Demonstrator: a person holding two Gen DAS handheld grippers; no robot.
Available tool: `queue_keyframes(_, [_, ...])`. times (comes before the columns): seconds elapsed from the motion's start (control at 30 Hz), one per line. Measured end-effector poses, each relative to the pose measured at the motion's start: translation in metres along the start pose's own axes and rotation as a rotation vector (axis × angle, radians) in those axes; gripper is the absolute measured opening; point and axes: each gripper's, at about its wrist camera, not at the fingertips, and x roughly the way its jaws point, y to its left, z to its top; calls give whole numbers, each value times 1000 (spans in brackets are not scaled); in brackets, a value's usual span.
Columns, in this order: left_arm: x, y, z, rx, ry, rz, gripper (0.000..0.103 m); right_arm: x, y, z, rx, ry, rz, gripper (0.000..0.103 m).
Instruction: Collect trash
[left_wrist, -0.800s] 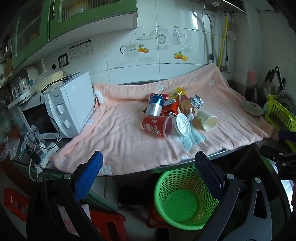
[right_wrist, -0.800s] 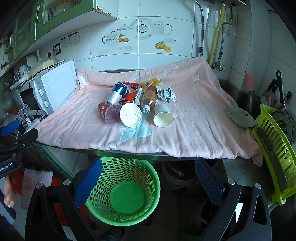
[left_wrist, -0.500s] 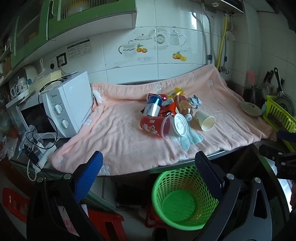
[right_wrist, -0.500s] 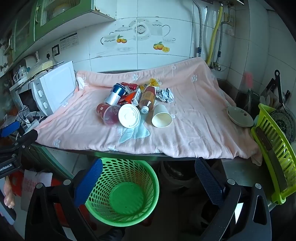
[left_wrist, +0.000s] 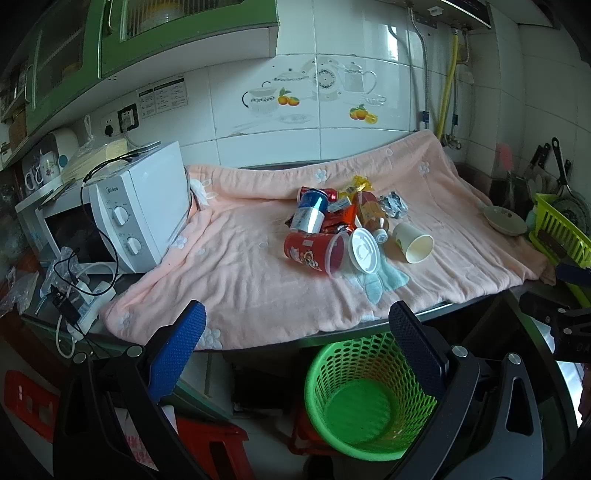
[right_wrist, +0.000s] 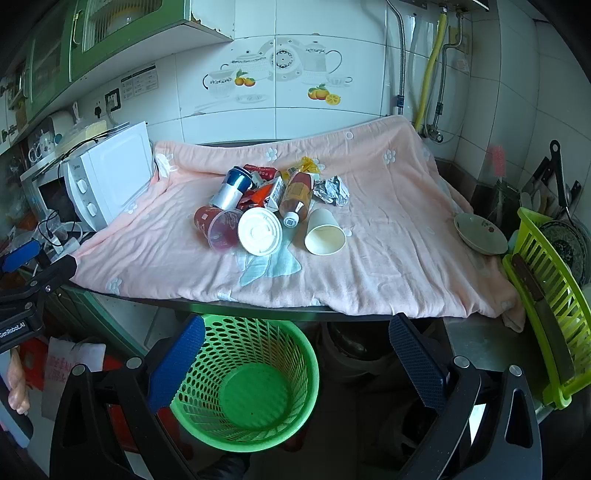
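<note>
Both the left gripper (left_wrist: 295, 347) and the right gripper (right_wrist: 295, 350) stay spread wide, holding nothing. The litter pile around the red plastic cup (left_wrist: 314, 253) sits slightly lower in the left view than before. The round green mesh basket (right_wrist: 245, 384) remains at lower centre.

soft pink cloth (right_wrist: 369, 258), perforated plastic basket (right_wrist: 258, 347), glossy tiles (right_wrist: 295, 122).

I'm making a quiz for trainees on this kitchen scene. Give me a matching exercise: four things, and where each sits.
Things:
1. green perforated plastic basket
2. white paper cup lying on its side
3. white microwave oven
4. shallow ceramic dish

Places:
A. left end of the counter
B. near the cloth's right edge
C. on the floor below the counter
D. right of the trash pile

Pairs: 1-C, 2-D, 3-A, 4-B
</note>
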Motion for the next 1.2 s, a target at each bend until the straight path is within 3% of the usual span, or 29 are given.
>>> queue_keyframes(1.2, [-3, -3, 8, 4, -29, 11, 98, -1, 3, 2, -5, -29, 18, 97])
